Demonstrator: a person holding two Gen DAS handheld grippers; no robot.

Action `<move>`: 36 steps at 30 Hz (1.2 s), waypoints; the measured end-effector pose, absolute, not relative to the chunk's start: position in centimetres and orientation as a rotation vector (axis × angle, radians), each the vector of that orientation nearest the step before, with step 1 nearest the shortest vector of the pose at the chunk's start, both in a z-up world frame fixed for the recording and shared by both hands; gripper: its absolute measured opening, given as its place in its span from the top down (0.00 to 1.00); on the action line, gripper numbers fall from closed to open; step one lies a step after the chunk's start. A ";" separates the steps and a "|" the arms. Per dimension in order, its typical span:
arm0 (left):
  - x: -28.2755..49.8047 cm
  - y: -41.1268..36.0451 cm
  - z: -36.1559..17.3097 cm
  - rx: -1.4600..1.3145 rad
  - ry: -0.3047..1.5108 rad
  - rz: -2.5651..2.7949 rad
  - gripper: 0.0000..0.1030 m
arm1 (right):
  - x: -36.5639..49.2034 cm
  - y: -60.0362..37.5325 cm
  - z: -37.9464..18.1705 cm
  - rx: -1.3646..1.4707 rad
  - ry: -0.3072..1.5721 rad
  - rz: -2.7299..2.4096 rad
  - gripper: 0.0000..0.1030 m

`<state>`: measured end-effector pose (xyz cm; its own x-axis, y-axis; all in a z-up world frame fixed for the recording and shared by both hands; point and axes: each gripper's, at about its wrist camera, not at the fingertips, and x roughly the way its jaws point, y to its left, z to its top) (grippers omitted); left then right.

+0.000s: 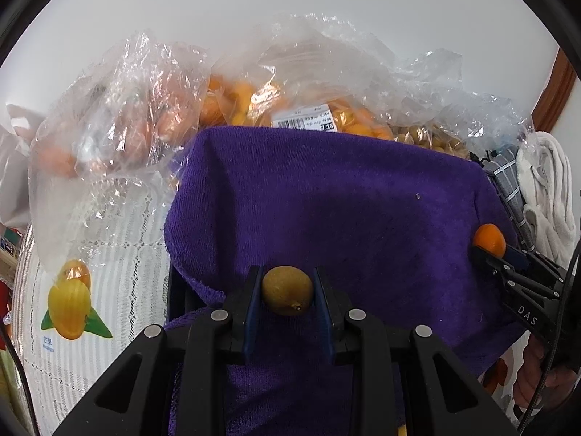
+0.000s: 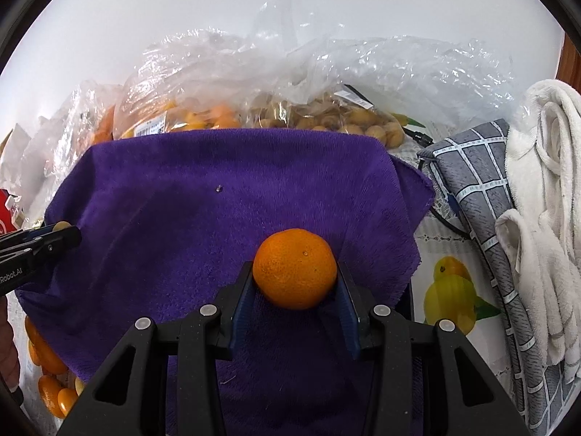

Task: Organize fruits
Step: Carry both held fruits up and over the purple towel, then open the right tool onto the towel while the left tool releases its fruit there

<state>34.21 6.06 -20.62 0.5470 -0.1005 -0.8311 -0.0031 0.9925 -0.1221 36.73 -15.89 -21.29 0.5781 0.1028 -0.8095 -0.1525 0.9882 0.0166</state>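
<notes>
Left gripper (image 1: pixel 287 292) is clamped on a small yellow-green fruit (image 1: pixel 287 290), both fingers pressed to its sides, held over the near edge of the purple towel (image 1: pixel 345 200). Over on the other side, the right gripper (image 2: pixel 295 279) is squeezed onto an orange (image 2: pixel 295 268), bigger and brighter, also above the towel's near half. Each camera catches the other tool: from the left wrist the right gripper pokes in from the far right with the orange at its tip, and from the right wrist the left gripper shows at the left edge with only a sliver of its fruit peeking out. Beyond both grippers, past the towel's far edge, sit clear plastic bags: one of orange fruit with a barcode label (image 1: pixel 304 120), and one of pale brown fruit (image 2: pixel 326 118) that the right wrist view shows far more fully. Only the right view lays out the grey checked cloth (image 2: pixel 483 196) and the white towels (image 2: pixel 544 189) clearly to the right of the gripper; only the left view shows the reddish bag (image 1: pixel 120 123) off to its left.
</notes>
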 end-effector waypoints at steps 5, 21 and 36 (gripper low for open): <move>34.5 5.8 -21.1 -0.107 1.005 -0.053 0.74 | 36.9 -15.6 -21.4 -0.065 0.938 0.151 0.58; 34.4 4.9 -20.1 -0.103 1.004 -0.062 0.45 | 34.7 -16.4 -17.9 -0.072 0.879 0.115 0.28; 28.2 5.5 -15.3 -0.141 0.906 -0.059 0.45 | 27.8 -20.3 -13.8 -0.049 0.817 0.039 0.28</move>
